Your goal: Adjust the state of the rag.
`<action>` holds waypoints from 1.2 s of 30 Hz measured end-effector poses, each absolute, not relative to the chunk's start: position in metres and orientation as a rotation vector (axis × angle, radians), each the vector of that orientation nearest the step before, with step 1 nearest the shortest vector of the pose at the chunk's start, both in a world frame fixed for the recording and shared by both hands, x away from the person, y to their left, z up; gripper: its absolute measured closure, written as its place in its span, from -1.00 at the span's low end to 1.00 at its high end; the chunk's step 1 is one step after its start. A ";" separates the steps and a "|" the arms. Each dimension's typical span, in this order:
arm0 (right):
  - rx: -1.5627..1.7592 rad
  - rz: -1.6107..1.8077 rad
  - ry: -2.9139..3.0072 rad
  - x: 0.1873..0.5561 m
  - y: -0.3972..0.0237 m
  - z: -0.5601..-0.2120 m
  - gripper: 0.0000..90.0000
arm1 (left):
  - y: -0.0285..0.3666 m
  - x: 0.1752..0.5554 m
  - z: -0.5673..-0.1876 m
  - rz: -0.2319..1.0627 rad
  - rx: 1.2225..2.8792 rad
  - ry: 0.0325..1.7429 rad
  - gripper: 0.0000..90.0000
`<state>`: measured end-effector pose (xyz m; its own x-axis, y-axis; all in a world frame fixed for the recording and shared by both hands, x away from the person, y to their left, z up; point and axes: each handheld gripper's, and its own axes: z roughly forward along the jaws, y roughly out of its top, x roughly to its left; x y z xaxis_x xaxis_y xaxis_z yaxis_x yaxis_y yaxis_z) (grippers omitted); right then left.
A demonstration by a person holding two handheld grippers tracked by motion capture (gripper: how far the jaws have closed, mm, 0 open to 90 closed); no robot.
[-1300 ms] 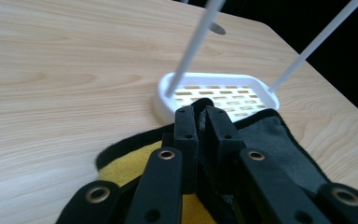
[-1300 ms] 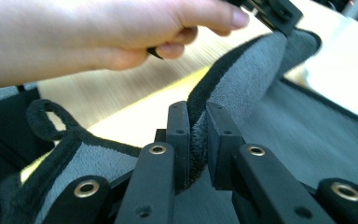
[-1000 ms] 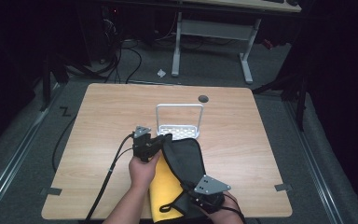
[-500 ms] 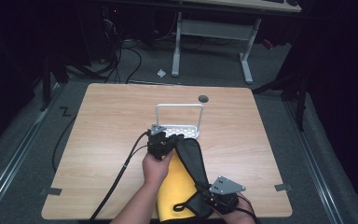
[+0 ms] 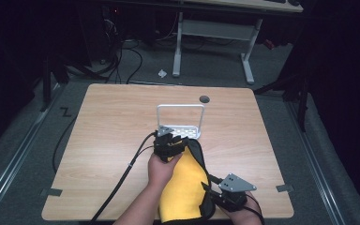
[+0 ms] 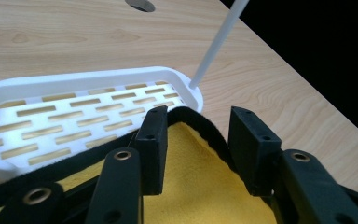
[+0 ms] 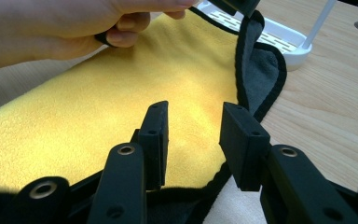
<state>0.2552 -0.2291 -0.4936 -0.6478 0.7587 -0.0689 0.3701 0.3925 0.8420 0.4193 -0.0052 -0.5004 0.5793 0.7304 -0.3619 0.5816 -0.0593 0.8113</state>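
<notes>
- Both grippers are seen with their jaws apart, having just been opening, and no pad is pressed on anything.
- On the left gripper, viewed from above, the jaws are pointed toward the white rack at the middle of the wooden table; it is gripped by the left hand.
- In the left gripper view, the black-edged far corner of the yellow cloth is found lying between the spread jaws, its tip draped over the near rim of the white rack.
- At the table's near edge the right gripper is positioned, just beside the cloth's right border.
- In the right gripper view, the near hem of the yellow cloth is seen between and below the open jaws, resting on the table.
- A grey underside is exposed where the cloth's far right edge is folded over.
- The yellow cloth is stretched from the rack back toward the person.
</notes>
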 end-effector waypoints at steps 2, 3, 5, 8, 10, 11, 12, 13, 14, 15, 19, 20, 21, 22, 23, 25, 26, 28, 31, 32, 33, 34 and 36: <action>0.971 1.169 2.203 0.256 -0.230 -0.493 0.40 | -0.005 0.418 -0.499 0.165 1.738 1.067 0.20; 0.967 1.170 2.201 0.255 -0.230 -0.492 0.40 | -0.006 0.417 -0.498 0.165 1.737 1.062 0.19; 0.963 1.161 2.202 0.255 -0.229 -0.492 0.40 | -0.005 0.415 -0.496 0.161 1.733 1.052 0.17; 0.961 1.158 2.211 0.255 -0.228 -0.493 0.41 | -0.003 0.412 -0.494 0.172 1.750 1.041 0.15; 0.962 1.153 2.217 0.257 -0.228 -0.495 0.42 | 0.001 0.409 -0.493 0.183 1.759 1.035 0.15; 0.964 1.151 2.222 0.258 -0.228 -0.497 0.42 | 0.003 0.408 -0.494 0.189 1.765 1.034 0.15; 0.969 1.146 2.230 0.259 -0.228 -0.498 0.42 | 0.006 0.406 -0.494 0.193 1.770 1.035 0.15; 0.975 1.144 2.234 0.260 -0.228 -0.499 0.43 | 0.009 0.404 -0.495 0.200 1.777 1.035 0.16; 0.978 1.144 2.237 0.261 -0.228 -0.500 0.43 | 0.012 0.402 -0.496 0.208 1.789 1.031 0.16; 0.977 1.142 2.241 0.262 -0.228 -0.501 0.43 | 0.015 0.399 -0.497 0.213 1.795 1.031 0.17; 0.980 1.135 2.249 0.262 -0.227 -0.502 0.43 | 0.031 0.389 -0.502 0.224 1.807 1.044 0.21; 0.980 1.134 2.251 0.263 -0.227 -0.503 0.43 | 0.036 0.386 -0.503 0.230 1.813 1.045 0.26; 0.983 1.132 2.254 0.263 -0.227 -0.503 0.43 | 0.041 0.382 -0.504 0.235 1.814 1.045 0.28; 0.981 1.132 2.256 0.264 -0.226 -0.504 0.43 | 0.047 0.378 -0.505 0.242 1.822 1.045 0.29; 0.985 1.130 2.259 0.263 -0.226 -0.505 0.43 | 0.053 0.373 -0.506 0.249 1.827 1.043 0.30; 0.976 1.124 2.264 0.264 -0.225 -0.506 0.42 | 0.065 0.362 -0.506 0.255 1.832 1.032 0.31; 0.979 1.120 2.269 0.264 -0.224 -0.507 0.41 | 0.071 0.356 -0.506 0.263 1.841 1.024 0.32; 0.975 1.120 2.274 0.265 -0.223 -0.509 0.39 | 0.081 0.344 -0.508 0.300 1.873 1.011 0.33; 0.972 1.112 2.276 0.266 -0.221 -0.512 0.35 | 0.099 0.332 -0.515 0.332 1.897 1.052 0.35; 0.973 1.110 2.275 0.267 -0.221 -0.512 0.35 | 0.104 0.329 -0.518 0.330 1.894 1.060 0.35; 0.975 1.109 2.273 0.268 -0.221 -0.513 0.34 | 0.109 0.326 -0.520 0.327 1.884 1.063 0.32; 0.970 1.107 2.273 0.269 -0.221 -0.513 0.32 | 0.114 0.323 -0.523 0.317 1.870 1.067 0.30; 0.960 1.111 2.273 0.271 -0.220 -0.512 0.33 | 0.118 0.322 -0.527 0.288 1.862 1.078 0.27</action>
<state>0.2715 -0.2205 -0.5125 -0.6669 0.7412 -0.0767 0.3947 0.4388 0.8072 0.3224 0.1181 -0.5267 0.5865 0.7761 -0.2316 0.5572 -0.1791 0.8108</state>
